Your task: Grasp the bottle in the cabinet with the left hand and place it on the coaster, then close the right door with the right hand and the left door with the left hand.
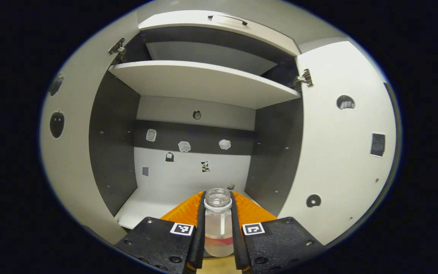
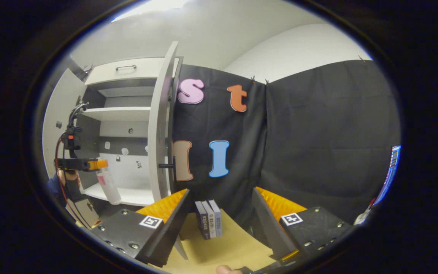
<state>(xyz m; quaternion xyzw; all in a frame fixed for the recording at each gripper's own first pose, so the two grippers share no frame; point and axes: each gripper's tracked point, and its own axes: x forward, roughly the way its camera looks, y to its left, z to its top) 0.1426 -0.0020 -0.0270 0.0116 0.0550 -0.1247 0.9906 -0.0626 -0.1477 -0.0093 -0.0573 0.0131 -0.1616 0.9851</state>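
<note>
A clear bottle point(image 1: 218, 224) with an open mouth and a pink band stands upright between my left gripper's point(image 1: 218, 196) fingers, which are shut on its sides. It sits in front of the open cabinet's bottom shelf point(image 1: 146, 205). The right gripper view shows the same bottle point(image 2: 109, 188) hanging from the left gripper point(image 2: 86, 164) at the cabinet's mouth, a hand point(image 2: 67, 178) holding that gripper. Both doors stand open: the left door point(image 1: 70, 152) and the right door point(image 1: 337, 152). My right gripper point(image 2: 219, 228) is open over the tan table, apart from the right door point(image 2: 160, 144) and its handle point(image 2: 165, 166).
A white middle shelf point(image 1: 203, 82) spans the cabinet above the bottle. Small stickers dot the back wall point(image 1: 188, 167). A few upright books point(image 2: 208, 219) stand on the tan table point(image 2: 222, 247) between my right gripper's fingers. Black cloth hangs to the right of the cabinet.
</note>
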